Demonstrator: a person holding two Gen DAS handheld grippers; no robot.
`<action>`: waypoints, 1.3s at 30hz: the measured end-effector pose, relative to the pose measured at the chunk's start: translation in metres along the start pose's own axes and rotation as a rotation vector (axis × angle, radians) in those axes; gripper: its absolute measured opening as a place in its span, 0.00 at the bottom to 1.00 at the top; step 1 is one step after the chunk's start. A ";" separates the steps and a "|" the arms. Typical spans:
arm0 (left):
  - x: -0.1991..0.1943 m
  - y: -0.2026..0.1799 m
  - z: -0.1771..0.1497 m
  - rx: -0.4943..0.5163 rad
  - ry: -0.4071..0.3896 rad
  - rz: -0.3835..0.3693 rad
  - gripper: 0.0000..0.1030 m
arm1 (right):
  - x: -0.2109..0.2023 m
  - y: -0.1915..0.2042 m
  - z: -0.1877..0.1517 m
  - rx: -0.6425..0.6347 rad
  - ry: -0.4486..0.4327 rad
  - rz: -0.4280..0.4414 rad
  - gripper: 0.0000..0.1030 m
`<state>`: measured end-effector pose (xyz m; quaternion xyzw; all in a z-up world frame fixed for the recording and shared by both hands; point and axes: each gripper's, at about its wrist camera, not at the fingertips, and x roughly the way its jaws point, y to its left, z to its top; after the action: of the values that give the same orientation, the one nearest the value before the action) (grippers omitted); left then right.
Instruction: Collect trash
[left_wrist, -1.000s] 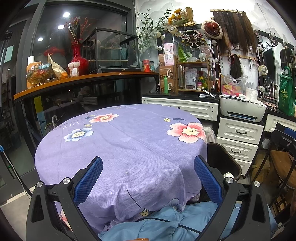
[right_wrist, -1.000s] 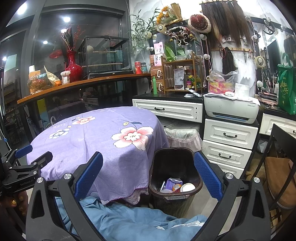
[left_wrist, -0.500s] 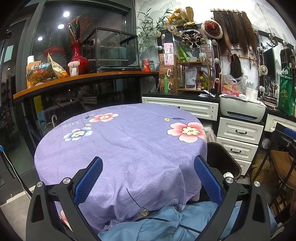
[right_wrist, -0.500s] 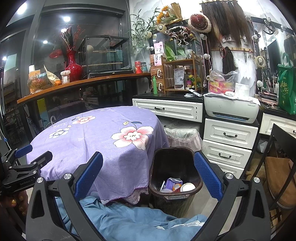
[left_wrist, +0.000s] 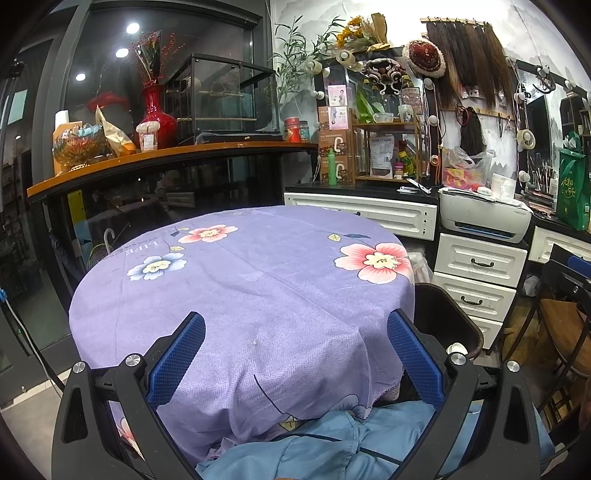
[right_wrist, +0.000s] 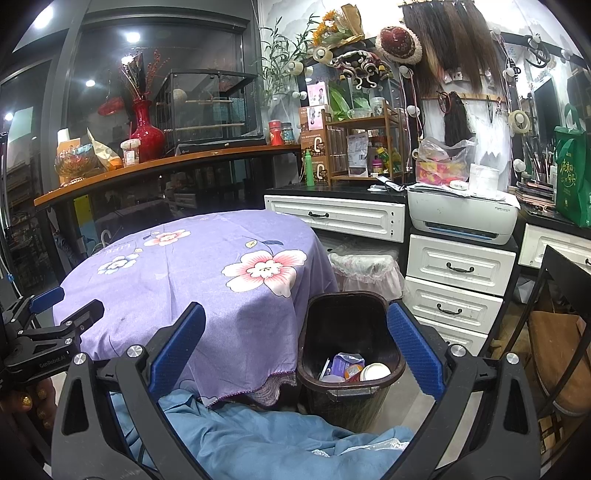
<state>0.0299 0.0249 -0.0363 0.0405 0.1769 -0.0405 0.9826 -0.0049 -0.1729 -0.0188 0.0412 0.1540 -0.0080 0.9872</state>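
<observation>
A dark trash bin (right_wrist: 347, 332) stands on the floor right of the round table (right_wrist: 199, 266), which wears a purple flowered cloth. In the bin lie a purple wrapper (right_wrist: 341, 363), a white cup (right_wrist: 375, 371) and other scraps. My right gripper (right_wrist: 295, 339) is open and empty, held above the bin's left rim. My left gripper (left_wrist: 295, 347) is open and empty over the table's near edge; it also shows at the left of the right wrist view (right_wrist: 62, 314). The bin's rim shows in the left wrist view (left_wrist: 447, 321).
White drawers (right_wrist: 458, 280) with a printer (right_wrist: 461, 214) stand behind the bin. A second lined bin (right_wrist: 365, 269) sits under the counter. A chair (right_wrist: 554, 332) is at the right. A blue garment (right_wrist: 266, 435) lies below the grippers.
</observation>
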 end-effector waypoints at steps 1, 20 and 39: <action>0.000 0.000 0.000 0.001 0.000 0.001 0.95 | 0.000 0.001 -0.001 0.000 0.001 0.000 0.94; 0.000 -0.001 0.001 0.000 0.000 0.002 0.95 | 0.002 0.001 -0.006 0.002 0.005 0.001 0.94; 0.002 0.001 -0.001 -0.002 0.004 0.006 0.95 | 0.003 0.000 -0.005 0.003 0.007 0.001 0.94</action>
<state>0.0312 0.0257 -0.0377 0.0402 0.1789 -0.0375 0.9823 -0.0035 -0.1725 -0.0241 0.0426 0.1573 -0.0077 0.9866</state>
